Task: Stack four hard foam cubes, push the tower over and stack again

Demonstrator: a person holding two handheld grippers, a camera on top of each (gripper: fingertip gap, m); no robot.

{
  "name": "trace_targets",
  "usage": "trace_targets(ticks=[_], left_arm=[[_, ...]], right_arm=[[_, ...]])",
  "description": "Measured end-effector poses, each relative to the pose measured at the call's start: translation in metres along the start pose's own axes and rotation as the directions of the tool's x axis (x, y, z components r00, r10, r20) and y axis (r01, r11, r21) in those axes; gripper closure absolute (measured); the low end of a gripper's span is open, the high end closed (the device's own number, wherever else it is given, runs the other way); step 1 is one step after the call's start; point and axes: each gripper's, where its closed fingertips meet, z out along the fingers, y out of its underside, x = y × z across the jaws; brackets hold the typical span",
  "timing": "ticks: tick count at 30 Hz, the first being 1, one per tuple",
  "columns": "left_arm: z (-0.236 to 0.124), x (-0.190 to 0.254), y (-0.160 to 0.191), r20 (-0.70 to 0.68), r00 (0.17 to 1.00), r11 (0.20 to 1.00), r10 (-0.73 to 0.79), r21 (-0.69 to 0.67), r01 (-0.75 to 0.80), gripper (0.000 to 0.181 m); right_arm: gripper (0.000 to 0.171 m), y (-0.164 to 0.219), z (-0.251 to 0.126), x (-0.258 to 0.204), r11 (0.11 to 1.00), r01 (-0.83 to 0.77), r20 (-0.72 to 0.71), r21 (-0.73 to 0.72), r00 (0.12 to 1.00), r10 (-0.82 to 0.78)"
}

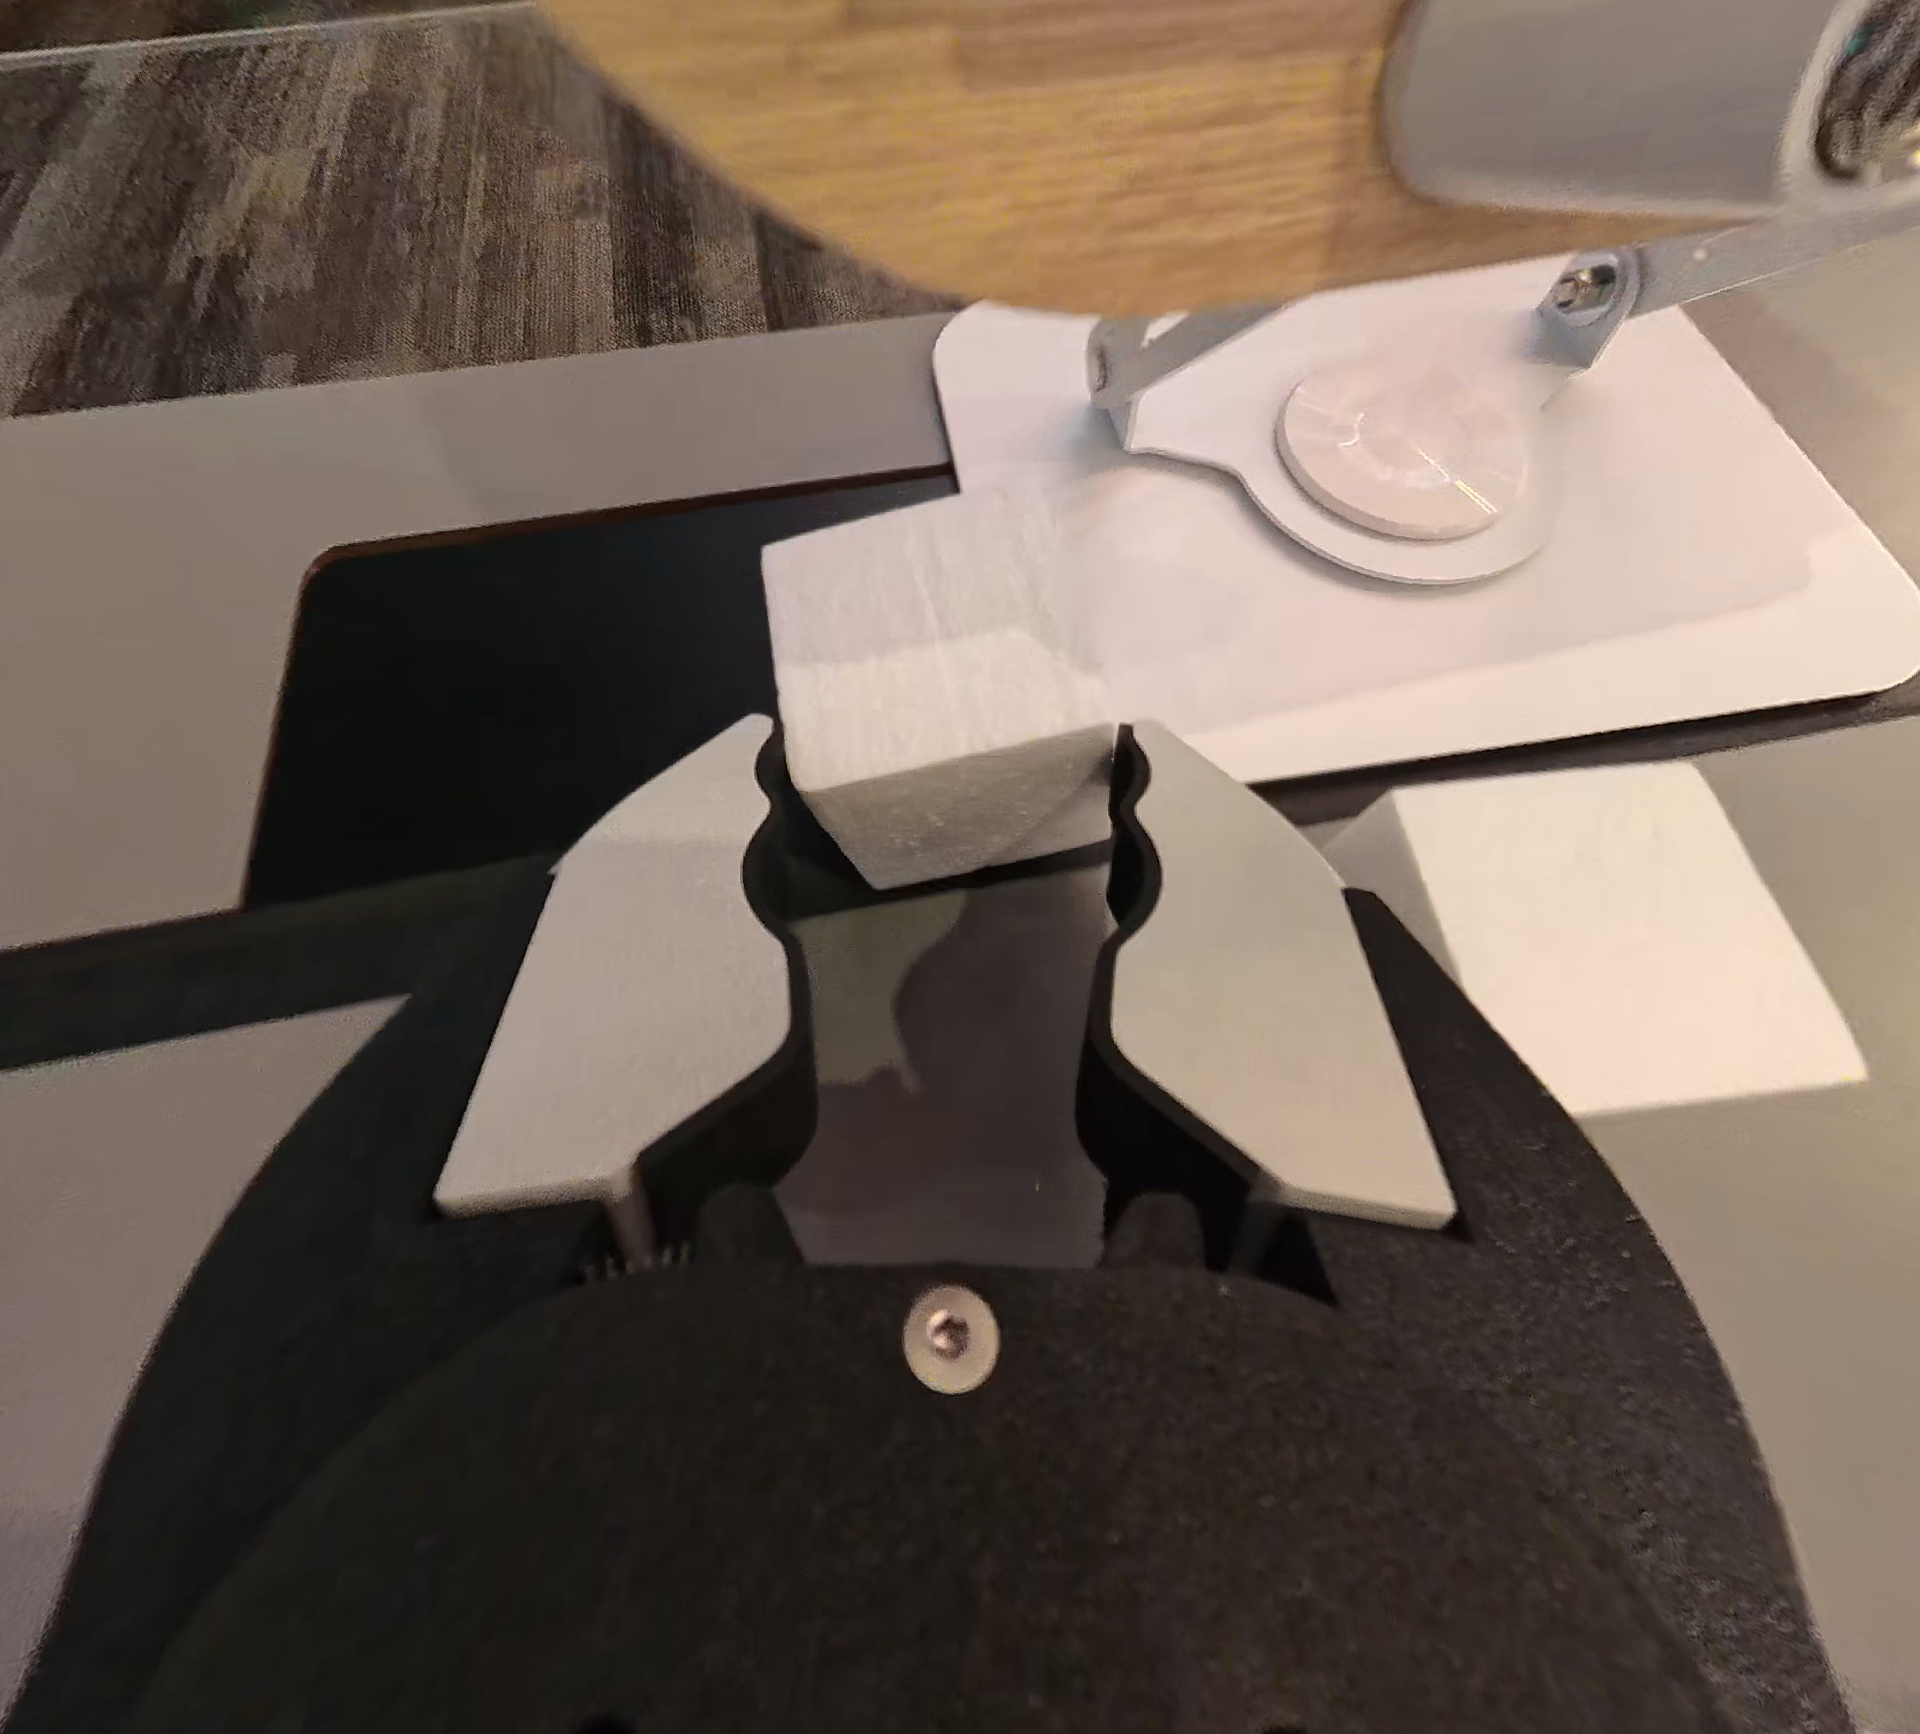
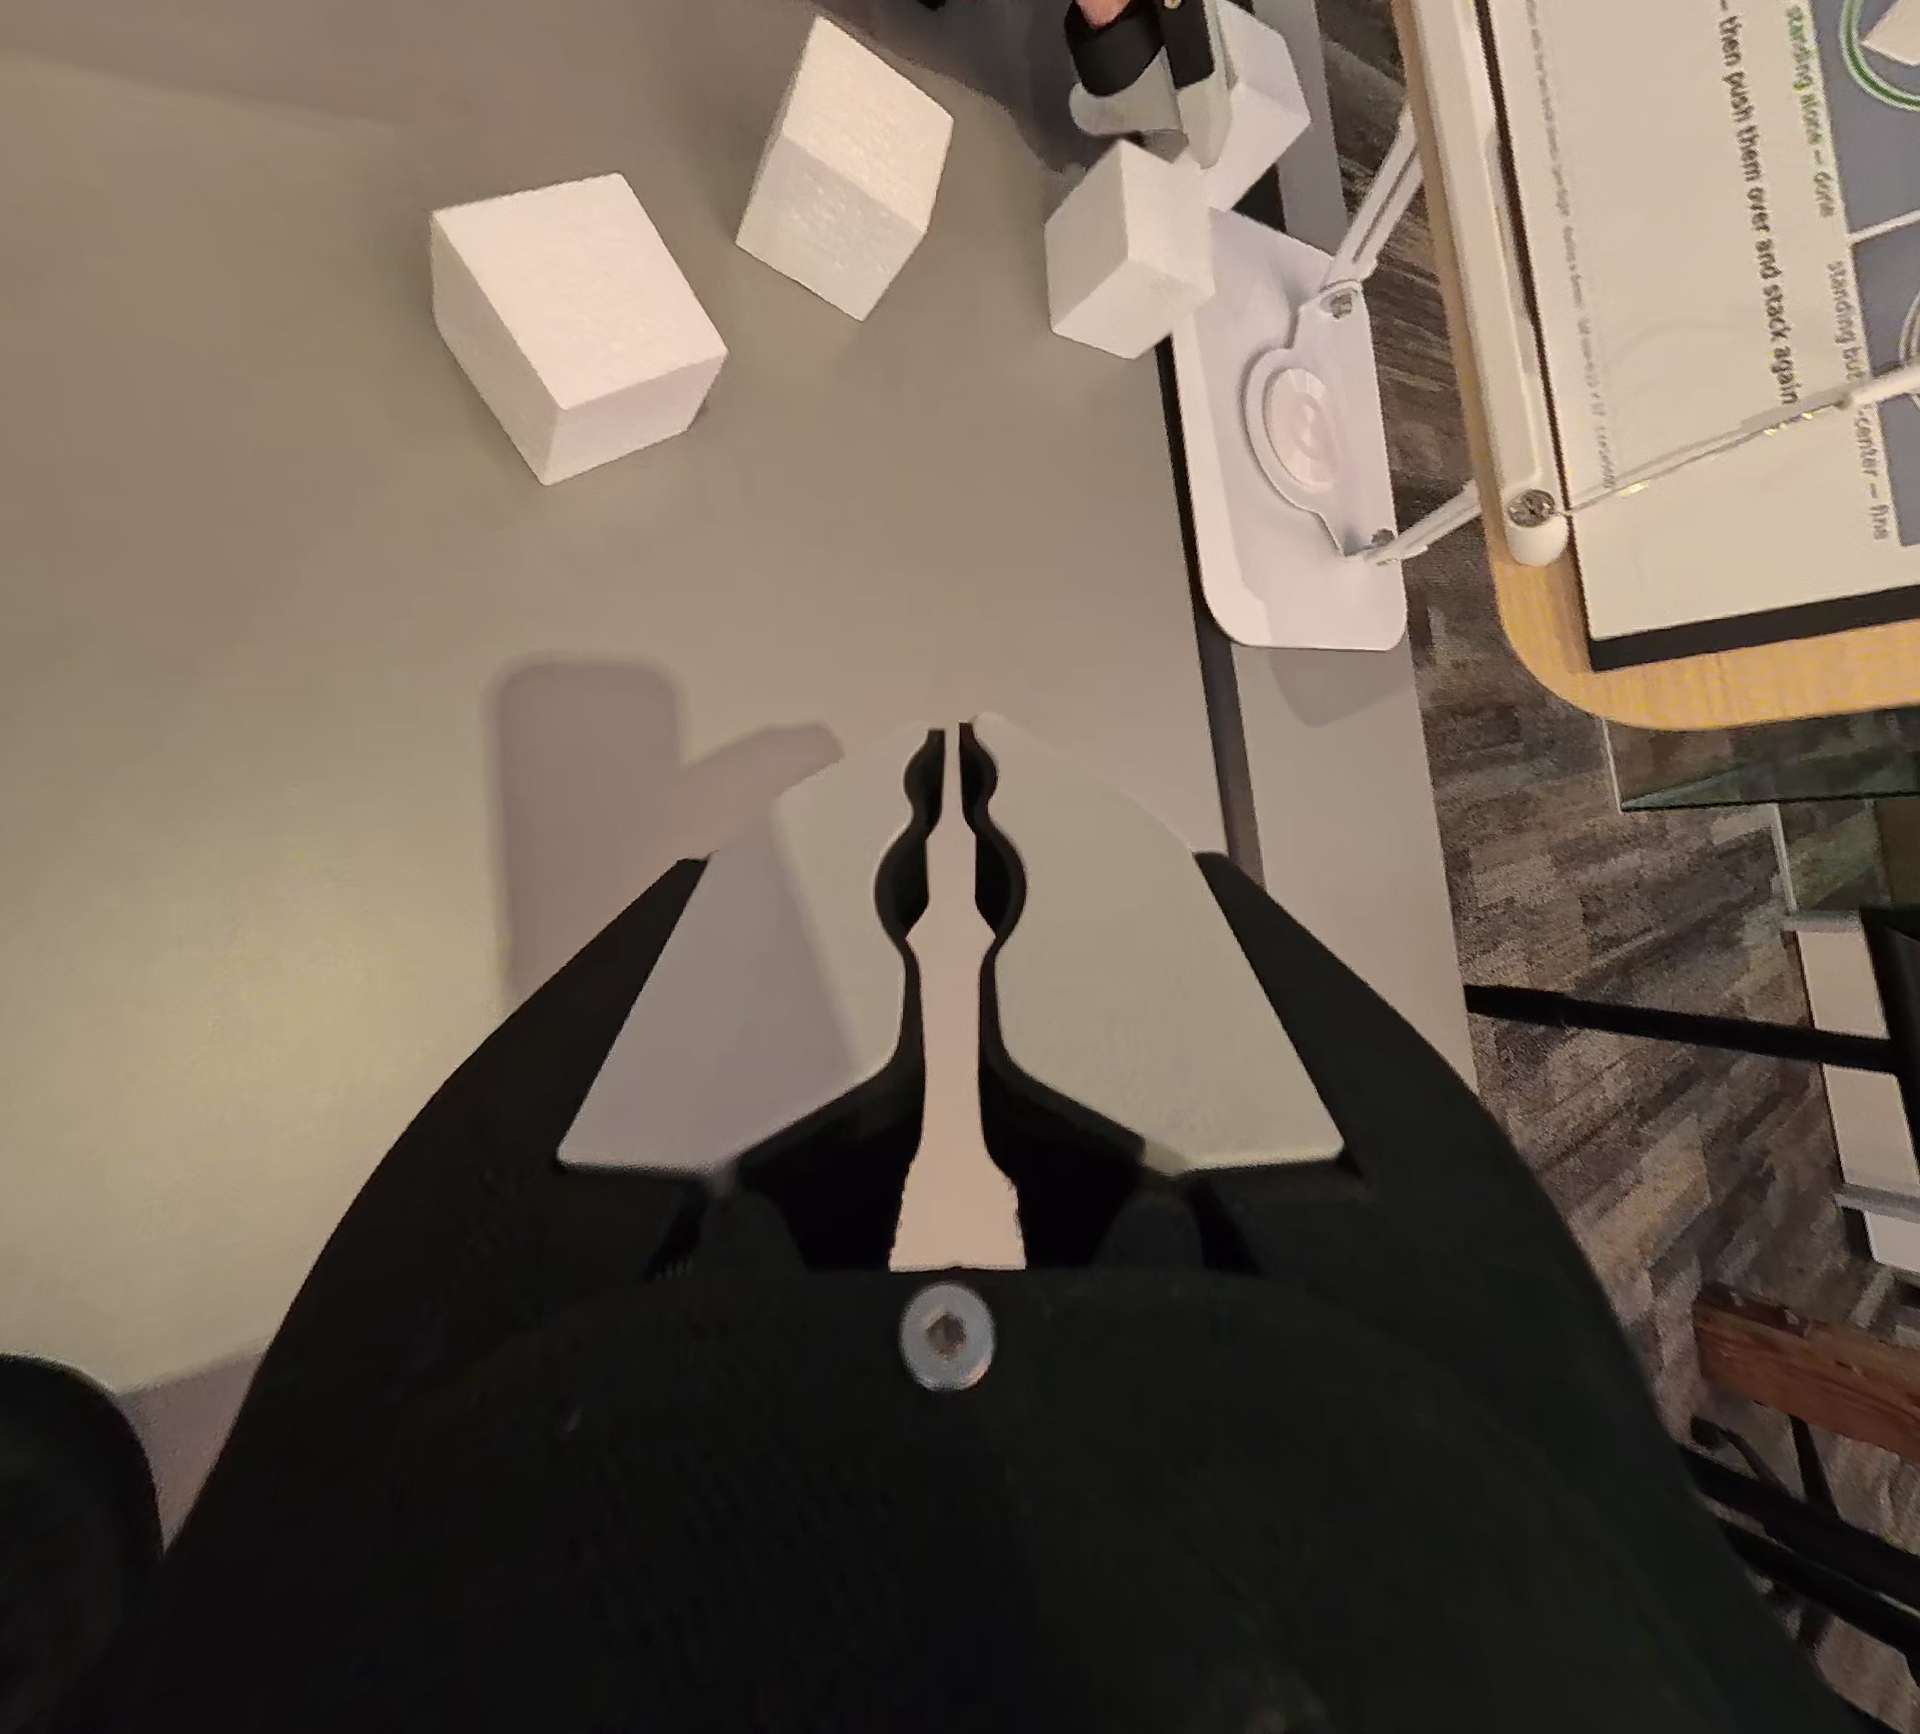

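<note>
- Left claw (image 1: pixel 940 749) pinches a cube (image 1: pixel 925 676) at the table's (image 2: pixel 727 562) edge.
- Right claw (image 2: pixel 956 728) is pressed together, empty; two cubes (image 2: pixel 571 323) lie at 11 o'clock.

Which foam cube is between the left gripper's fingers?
The cube beside the white stand base, at the table's edge. The left gripper brackets it; the other two cubes sit free on the table.
</note>
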Motion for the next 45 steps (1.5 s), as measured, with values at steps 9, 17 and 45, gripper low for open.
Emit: trace_targets(ticks=[9,17,45], left_arm=[[-0.061,-0.003,0.023,-0.07,0.997,1.0,0.026,0.003,-0.025,0.122],[-0.149,0.035,0.03,-0.172,0.965,0.977,0.199,0.105,-0.183,0.122],[-0.172,0.129,0.053,-0.233,0.898,0.927,0.374,0.081,-0.365,0.122]], right_arm=[[0.111,-0.056,0.051,-0.062,0.958,-0.175,0.374,0.228,0.924,0.08],[0.1,-0.054,0.105,-0.077,0.949,-0.238,0.38,0.208,0.913,0.146],[0.109,-0.044,0.087,-0.064,0.947,-0.244,0.377,0.212,0.914,0.151]])
